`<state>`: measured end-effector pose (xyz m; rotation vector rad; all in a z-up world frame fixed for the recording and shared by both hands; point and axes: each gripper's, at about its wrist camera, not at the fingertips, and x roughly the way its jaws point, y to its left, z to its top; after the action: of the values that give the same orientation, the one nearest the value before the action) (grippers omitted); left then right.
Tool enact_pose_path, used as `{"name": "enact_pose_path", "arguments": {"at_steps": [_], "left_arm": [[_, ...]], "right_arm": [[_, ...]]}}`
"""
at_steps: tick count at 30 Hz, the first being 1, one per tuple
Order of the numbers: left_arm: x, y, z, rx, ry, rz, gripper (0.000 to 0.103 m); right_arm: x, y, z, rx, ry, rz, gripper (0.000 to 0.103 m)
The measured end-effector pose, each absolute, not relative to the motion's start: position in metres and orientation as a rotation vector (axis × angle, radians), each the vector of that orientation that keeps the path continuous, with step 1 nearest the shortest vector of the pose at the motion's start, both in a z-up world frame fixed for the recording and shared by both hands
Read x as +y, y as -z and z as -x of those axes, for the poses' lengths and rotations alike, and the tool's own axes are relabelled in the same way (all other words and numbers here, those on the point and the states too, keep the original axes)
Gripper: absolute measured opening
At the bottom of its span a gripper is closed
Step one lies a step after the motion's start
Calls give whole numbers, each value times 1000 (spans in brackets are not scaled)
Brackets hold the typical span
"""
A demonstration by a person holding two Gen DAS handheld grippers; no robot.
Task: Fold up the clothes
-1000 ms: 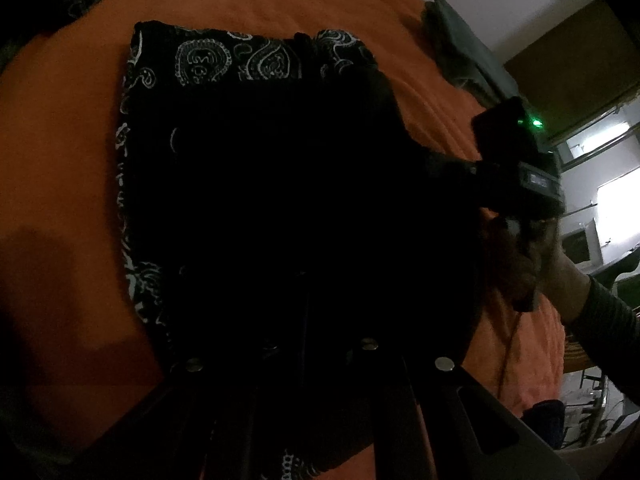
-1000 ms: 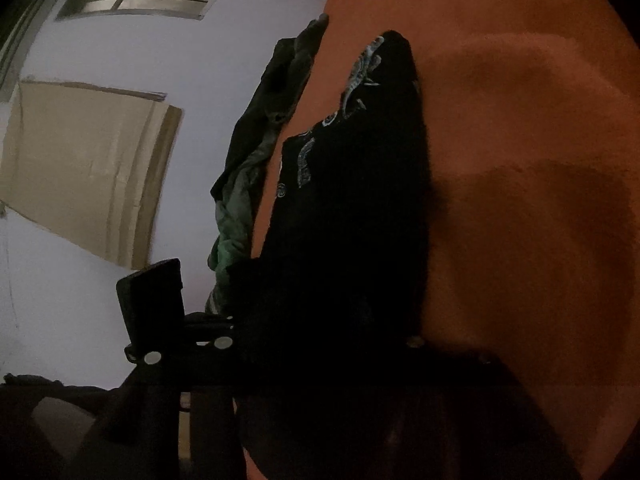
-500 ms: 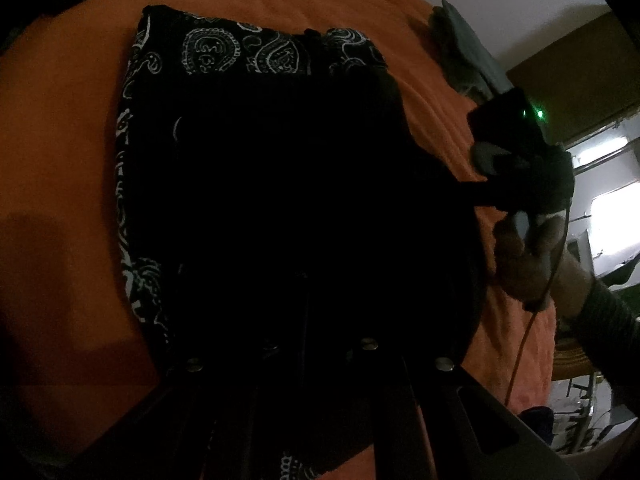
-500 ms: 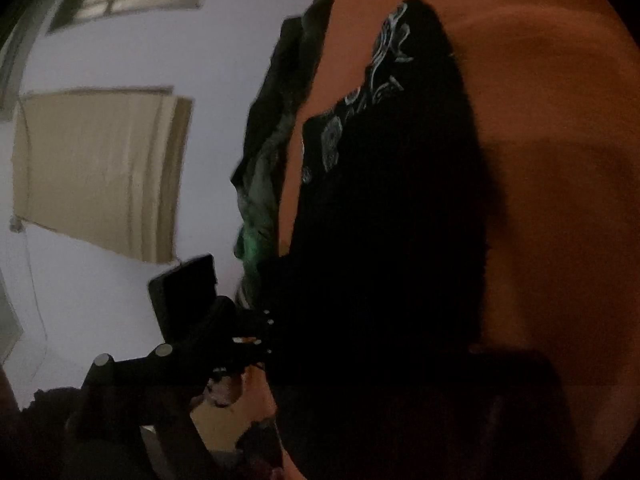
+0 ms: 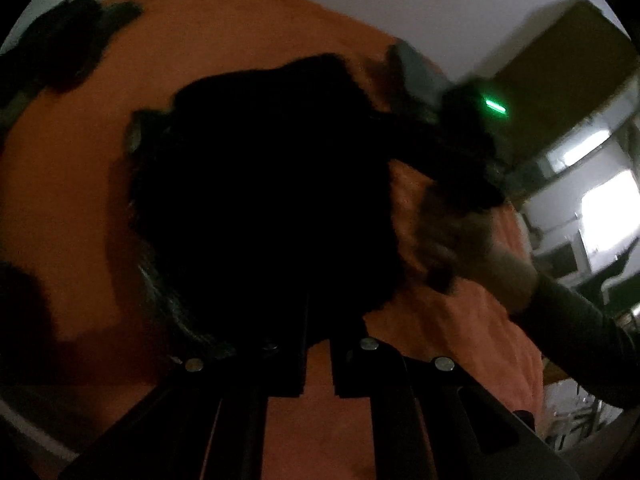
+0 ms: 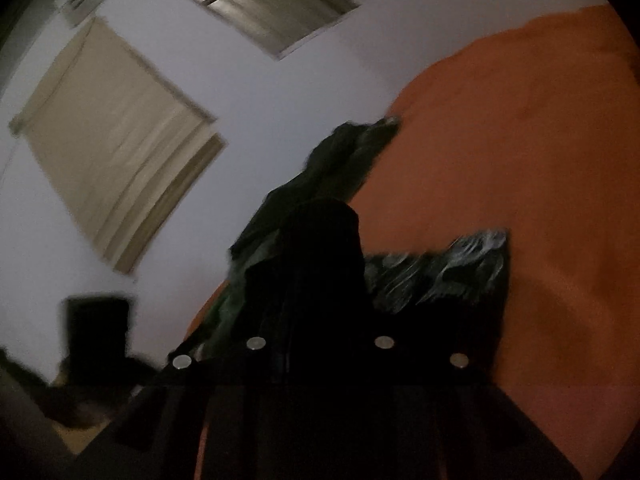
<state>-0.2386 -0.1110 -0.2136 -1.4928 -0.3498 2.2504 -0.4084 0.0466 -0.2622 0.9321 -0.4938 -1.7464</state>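
A black garment with a pale paisley print hangs bunched above the orange bedspread. My left gripper is shut on its near edge, the fingertips lost in dark cloth. A stretch of the garment runs right to my right gripper, which a person's hand holds and which shows a green light. In the right wrist view, a black fold stands up between the closing jaws of the right gripper, with the printed part beside it. The picture is dark and blurred.
A heap of dark green clothes lies at the bed's edge by the white wall. More dark clothes sit at the far left of the bed. A window and a beige blind hang on the wall. Furniture stands at the right.
The garment lay spread flat on the bed; now it is lifted and bunched. Both grippers have risen, and the right one has rolled, so its view takes in more wall.
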Motion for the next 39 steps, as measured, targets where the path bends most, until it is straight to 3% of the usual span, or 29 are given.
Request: {"name": "enact_pose_path", "arguments": {"at_steps": [4,6,8,11,15,20,24,26,28,31,34,37,39], "left_arm": [[-95,246,262,-261,-2273,1552,10],[-100,271,272,-331,-2255,1628,10],[-105,295,282,-405,-2234,1699,9],[-119,287,277,-535,-2236,1649,10],[-119,281,279,-413,-2316,1608,10],[-124,309,293,-480,-2289,1665,10],[-128,311,293,-482,-2286,1651,9],[-128,312,292,-477,-2278,1644,9],[-132,314,293,-495,-2264,1640,9],[-134,317,300,-536,-2240,1642,9],[-132,318,307,-558,-2226,1640,9],[-131,316,303,-537,-2222,1624,9],[-129,316,295,-523,-2223,1617,9]], "right_arm": [[32,296,442,-486,1817,-1043,18],[29,315,444,-476,1848,-1097,18],[37,319,444,-587,1827,-1075,18],[43,305,447,-701,1768,-985,18],[30,296,457,-639,1782,-970,18],[39,333,461,-628,1878,-1070,18],[54,325,455,-645,1926,-1107,31],[77,306,449,-700,1928,-1099,31],[103,282,437,-764,1995,-1066,45],[136,255,410,-843,1989,-1015,47],[134,247,378,-842,1870,-1035,47],[90,259,342,-587,1799,-1111,43],[83,283,333,-478,1853,-1210,18]]}}
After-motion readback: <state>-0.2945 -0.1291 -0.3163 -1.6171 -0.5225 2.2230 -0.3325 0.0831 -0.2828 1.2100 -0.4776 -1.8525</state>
